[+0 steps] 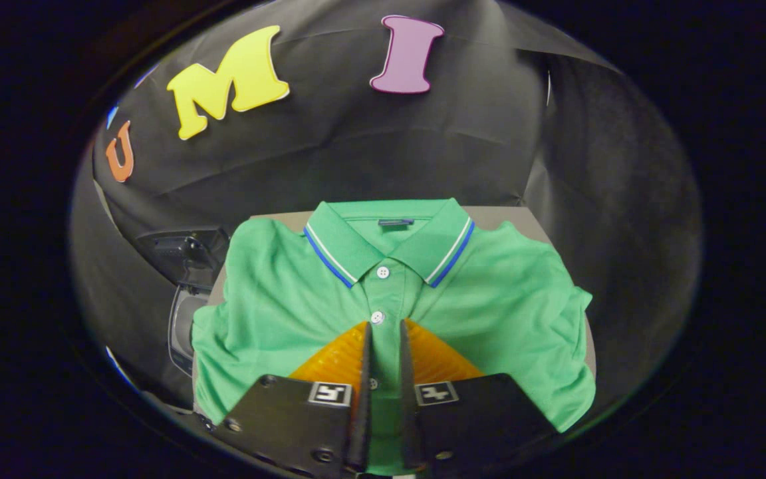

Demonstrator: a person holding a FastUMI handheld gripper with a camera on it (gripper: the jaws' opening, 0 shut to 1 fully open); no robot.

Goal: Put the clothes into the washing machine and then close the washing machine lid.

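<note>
Gripper view: my tool over a green polo shirt [489, 299] laid flat on the counter [522, 216].
The washing machine [183, 313] sits dark, just left of the counter. My tool [384, 332] is open only to a narrow gap, its fingers astride the button placket; whether they pinch cloth, I cannot tell. I should gather a thick fold before lifting, so nothing trails.

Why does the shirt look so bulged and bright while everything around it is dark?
In the gripper view, the fisheye lens bends the shirt outward; light falls on it, while the machine beside it sits in shadow. The hand-held gripper hangs nearly closed over the placket, its near parts slightly soft.
</note>
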